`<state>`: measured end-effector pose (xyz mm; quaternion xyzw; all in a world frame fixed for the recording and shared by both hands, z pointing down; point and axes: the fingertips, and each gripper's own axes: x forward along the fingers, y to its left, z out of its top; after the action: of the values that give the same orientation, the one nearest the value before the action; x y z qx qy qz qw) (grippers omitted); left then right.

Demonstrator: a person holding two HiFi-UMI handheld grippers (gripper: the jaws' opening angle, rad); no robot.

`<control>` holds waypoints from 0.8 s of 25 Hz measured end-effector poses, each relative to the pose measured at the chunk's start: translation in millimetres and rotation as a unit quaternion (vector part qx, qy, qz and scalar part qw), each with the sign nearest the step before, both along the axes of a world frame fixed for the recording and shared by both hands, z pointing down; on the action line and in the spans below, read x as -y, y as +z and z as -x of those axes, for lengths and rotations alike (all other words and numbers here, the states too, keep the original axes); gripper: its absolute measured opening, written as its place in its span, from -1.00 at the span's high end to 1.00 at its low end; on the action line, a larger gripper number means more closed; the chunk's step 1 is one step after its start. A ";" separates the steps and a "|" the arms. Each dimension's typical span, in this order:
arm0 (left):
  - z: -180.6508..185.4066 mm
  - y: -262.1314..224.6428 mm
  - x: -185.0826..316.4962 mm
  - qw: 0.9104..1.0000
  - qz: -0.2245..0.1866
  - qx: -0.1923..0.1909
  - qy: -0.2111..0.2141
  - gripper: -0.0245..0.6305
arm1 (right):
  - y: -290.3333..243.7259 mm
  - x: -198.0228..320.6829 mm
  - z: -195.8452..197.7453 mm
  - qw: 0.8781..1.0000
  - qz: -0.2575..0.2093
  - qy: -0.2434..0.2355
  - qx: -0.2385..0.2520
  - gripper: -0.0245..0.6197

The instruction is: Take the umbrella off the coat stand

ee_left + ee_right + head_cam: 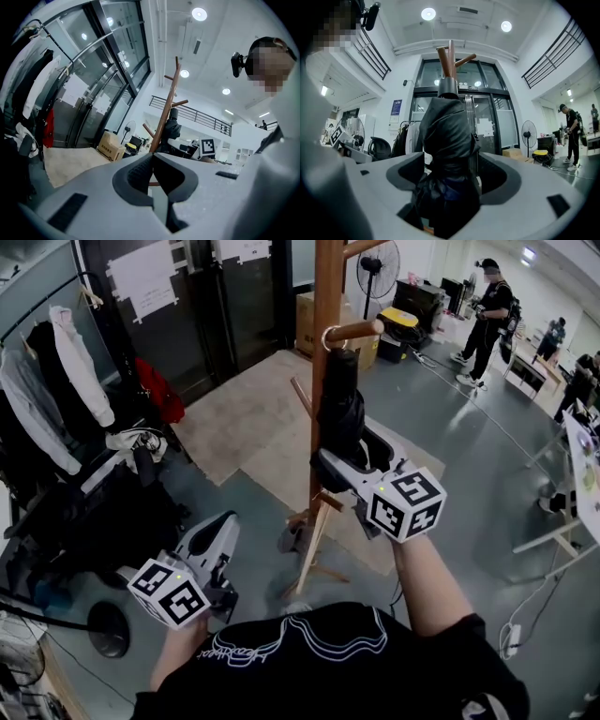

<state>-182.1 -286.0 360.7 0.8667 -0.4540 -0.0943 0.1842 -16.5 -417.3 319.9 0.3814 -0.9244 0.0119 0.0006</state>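
A black folded umbrella (339, 409) hangs by its ring from a peg (358, 331) of the wooden coat stand (328, 287). My right gripper (349, 454) reaches level around the umbrella's lower part. In the right gripper view the umbrella (447, 136) fills the gap of my right gripper (452, 163); the jaws stand wide on either side of it and are not clamped. The stand's top (449, 56) rises behind it. My left gripper (225, 526) hangs lower left, away from the stand, shut on nothing (152, 159). From there the umbrella (172, 126) and stand (166, 108) show ahead.
A clothes rail with jackets (56, 381) and a red garment (159, 390) fills the left. A beige mat (244, 418) lies behind the stand, with a cardboard box (305, 320) and a fan (380, 268) beyond. People (487, 315) stand at the back right. A white table (581, 474) is at the right edge.
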 end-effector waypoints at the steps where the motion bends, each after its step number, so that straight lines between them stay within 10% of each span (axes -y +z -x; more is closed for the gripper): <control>1: 2.3 -0.5 0.9 1.000 0.000 0.000 -0.003 0.91 | 1.1 2.0 1.4 1.000 0.001 -0.002 -0.003 -0.16; 20: 31.9 7.0 11.1 0.999 0.010 -0.003 -0.047 0.91 | 9.9 11.6 6.6 1.000 0.006 -0.011 -0.007 0.10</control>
<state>-214.1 -297.0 367.7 0.8424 -0.4943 -0.1010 0.1894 -23.1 -428.9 329.9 0.3715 -0.9283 0.0145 0.0099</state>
